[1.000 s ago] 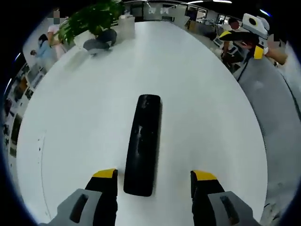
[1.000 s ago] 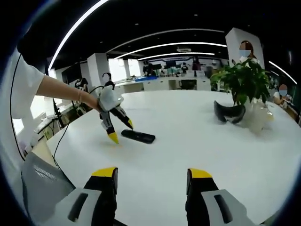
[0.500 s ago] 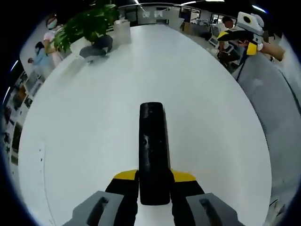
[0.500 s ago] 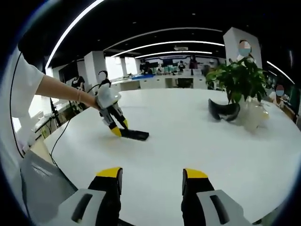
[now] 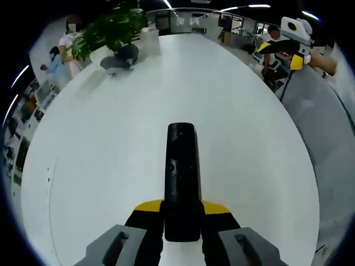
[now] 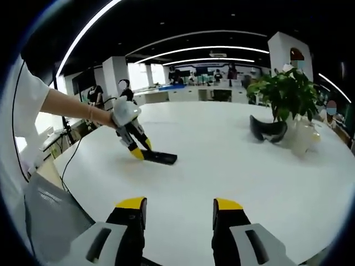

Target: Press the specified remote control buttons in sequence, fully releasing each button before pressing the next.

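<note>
A long black remote control [image 5: 182, 177] lies on the white table [image 5: 100, 144] in the left gripper view, pointing away from the camera. My left gripper [image 5: 181, 209] is shut on the remote's near end, its yellow-tipped jaws pressed against both sides. In the right gripper view the same remote [image 6: 160, 158] lies flat on the table with the left gripper [image 6: 138, 153] clamped on its end, held by a person's hand. My right gripper [image 6: 179, 205] hovers open above the table's near edge, well short of the remote. The right gripper [image 5: 288, 47] also appears far off at the upper right of the left gripper view.
A potted green plant [image 6: 285, 94], a dark curved object [image 6: 268, 131] and a pale vase [image 6: 302, 138] stand at the table's far side. The person's white sleeve [image 6: 25, 100] is at the left. Office desks and people fill the background.
The left gripper closed on the remote's near end between one second and half a second ago and has held it since. The right gripper's jaws narrowed slightly.
</note>
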The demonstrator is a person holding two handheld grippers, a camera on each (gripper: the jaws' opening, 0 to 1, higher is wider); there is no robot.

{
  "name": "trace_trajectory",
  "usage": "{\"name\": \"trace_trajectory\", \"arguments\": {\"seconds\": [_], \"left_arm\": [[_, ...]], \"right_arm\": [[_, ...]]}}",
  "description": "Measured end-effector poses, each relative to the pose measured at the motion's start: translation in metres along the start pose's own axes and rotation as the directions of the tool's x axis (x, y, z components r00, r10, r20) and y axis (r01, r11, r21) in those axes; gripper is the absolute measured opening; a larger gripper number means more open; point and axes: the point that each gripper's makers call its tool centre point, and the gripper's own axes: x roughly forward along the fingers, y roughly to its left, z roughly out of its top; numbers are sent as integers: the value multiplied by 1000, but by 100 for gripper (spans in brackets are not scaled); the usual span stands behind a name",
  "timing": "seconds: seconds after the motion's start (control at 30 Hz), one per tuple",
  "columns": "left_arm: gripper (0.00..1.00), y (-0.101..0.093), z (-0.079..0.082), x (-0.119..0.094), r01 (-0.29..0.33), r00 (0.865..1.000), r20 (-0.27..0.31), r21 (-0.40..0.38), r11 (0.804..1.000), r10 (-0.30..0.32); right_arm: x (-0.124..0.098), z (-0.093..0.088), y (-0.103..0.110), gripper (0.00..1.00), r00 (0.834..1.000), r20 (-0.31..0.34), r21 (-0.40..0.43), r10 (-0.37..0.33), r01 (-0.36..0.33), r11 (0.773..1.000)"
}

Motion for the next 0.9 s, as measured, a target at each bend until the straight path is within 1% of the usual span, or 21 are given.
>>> {"name": "trace_trajectory", "arguments": {"seconds": [0.13,0.3,0.37,0.53,0.63,0.7,0.8,0.9], "left_arm": [[24,-8,2,0,-10,999,32,-20,1000,11],[24,-20,4,0,-13,999,49,-19,1000,14],[24,-23,5,1,-18,998,59,-20,1000,20],[24,-29,6,0,-22,997,68,-34,999,24],[24,-33,6,0,-27,997,70,-40,999,29],[24,-37,6,0,-32,997,73,-44,999,35],[24,-41,6,0,-39,996,82,-50,998,43],[24,-48,6,-1,-44,996,81,-42,998,47]], "right_arm": [[2,1,2,44,1000,-6,-9,11,-11,1000],[5,4,4,41,999,-12,-28,30,-31,999],[8,6,6,40,999,-18,-39,44,-45,998],[17,14,13,38,994,-28,-69,107,-108,992],[21,17,15,36,992,-38,-83,124,-127,988],[25,17,18,36,988,-59,-85,144,-149,985],[31,14,21,35,981,-109,-117,163,-175,978],[35,12,27,32,972,-136,-121,190,-206,971]]}}
